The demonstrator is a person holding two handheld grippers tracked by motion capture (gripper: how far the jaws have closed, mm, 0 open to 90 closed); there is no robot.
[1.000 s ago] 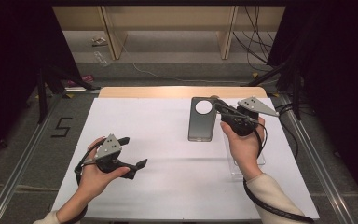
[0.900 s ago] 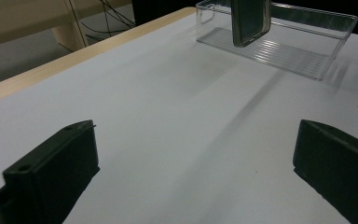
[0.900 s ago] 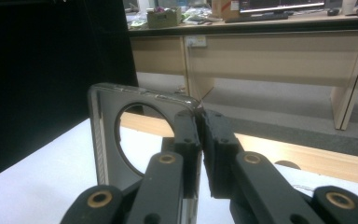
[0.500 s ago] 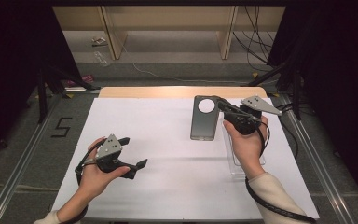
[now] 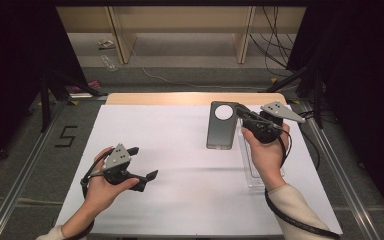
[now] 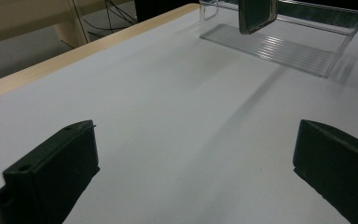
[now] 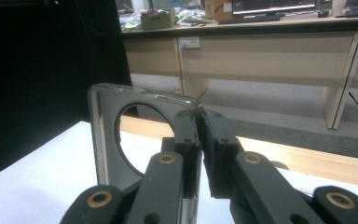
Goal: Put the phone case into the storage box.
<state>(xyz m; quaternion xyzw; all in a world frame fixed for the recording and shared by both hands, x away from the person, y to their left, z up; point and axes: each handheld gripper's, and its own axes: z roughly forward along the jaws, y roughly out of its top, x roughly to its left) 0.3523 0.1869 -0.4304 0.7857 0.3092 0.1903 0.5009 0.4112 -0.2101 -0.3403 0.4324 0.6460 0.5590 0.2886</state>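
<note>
Your right gripper (image 5: 245,116) is clenched on the edge of the dark phone case (image 5: 221,126), the one with the round camera cut-out; in the right gripper view the two pads pinch its rim near the top corner (image 7: 193,114). The case is lifted off the white table sheet (image 5: 180,150) and hangs just beside the clear plastic tray (image 5: 252,167), on the side of it nearer your left hand, with its upper end level with the tray's far end. In the left gripper view it hangs in front of the tray (image 6: 279,42), above the sheet. Picking up looks done. What is left, as I judge it, is carrying the case over the tray and setting it down inside, though whether the tray is really the goal is hard to say from here. Your left gripper (image 5: 141,165) rests well apart from the tray with its jaws released and nothing between them.
</note>
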